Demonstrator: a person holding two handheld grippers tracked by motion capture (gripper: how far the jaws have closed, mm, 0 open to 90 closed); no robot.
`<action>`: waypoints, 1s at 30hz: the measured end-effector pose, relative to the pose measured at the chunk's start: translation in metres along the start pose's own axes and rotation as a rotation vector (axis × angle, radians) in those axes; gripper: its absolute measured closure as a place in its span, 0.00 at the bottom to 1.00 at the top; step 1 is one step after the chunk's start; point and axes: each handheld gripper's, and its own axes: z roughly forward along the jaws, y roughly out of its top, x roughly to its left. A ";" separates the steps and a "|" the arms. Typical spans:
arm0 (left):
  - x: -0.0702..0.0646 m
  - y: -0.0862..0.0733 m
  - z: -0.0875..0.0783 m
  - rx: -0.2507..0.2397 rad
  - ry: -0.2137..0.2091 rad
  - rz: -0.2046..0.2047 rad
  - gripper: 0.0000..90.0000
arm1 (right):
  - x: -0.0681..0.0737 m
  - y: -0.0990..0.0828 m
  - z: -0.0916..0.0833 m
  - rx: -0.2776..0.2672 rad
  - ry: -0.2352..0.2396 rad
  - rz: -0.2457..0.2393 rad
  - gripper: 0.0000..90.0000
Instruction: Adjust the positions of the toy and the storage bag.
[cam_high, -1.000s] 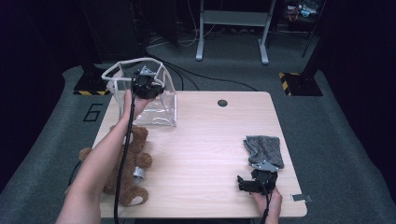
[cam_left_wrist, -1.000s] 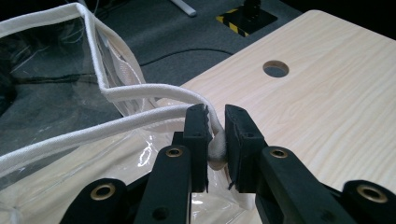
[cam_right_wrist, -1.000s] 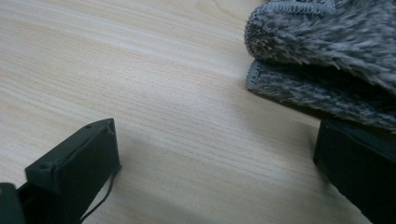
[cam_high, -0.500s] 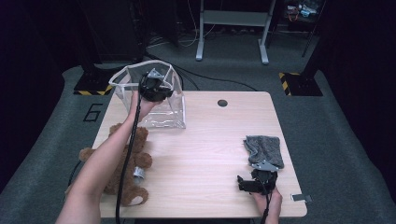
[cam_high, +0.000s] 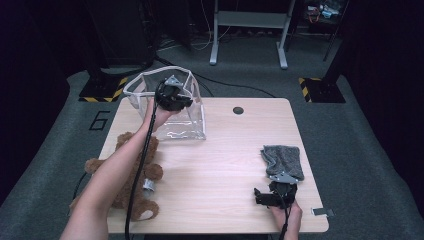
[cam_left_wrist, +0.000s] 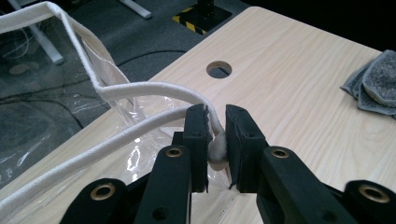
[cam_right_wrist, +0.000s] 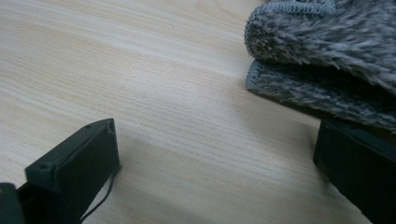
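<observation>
Left gripper (cam_left_wrist: 216, 140) pinches the clear bag's (cam_high: 185, 125) white rim at the table's (cam_high: 225, 165) far-left; right gripper (cam_right_wrist: 215, 154) gapes wide beside the grey towel (cam_right_wrist: 327, 60), bare wood between.

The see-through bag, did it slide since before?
Yes. The clear bag, pinched at its white rim by the left claw, has slid right along the table's far edge, toward the round hole.

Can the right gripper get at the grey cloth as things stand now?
Probably yes. The right gripper rests open on the table, right beside the cloth, and nothing lies between them.
</observation>
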 end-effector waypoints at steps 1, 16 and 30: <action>-0.002 0.000 0.001 -0.005 -0.001 0.002 0.88 | 0.000 0.000 0.000 0.000 0.000 0.000 0.00; -0.028 0.012 0.013 0.005 -0.075 0.054 0.87 | 0.000 0.000 0.000 -0.003 0.000 -0.001 0.00; -0.061 0.023 0.025 0.004 -0.140 0.079 0.87 | 0.000 0.000 0.000 -0.005 -0.002 0.002 0.00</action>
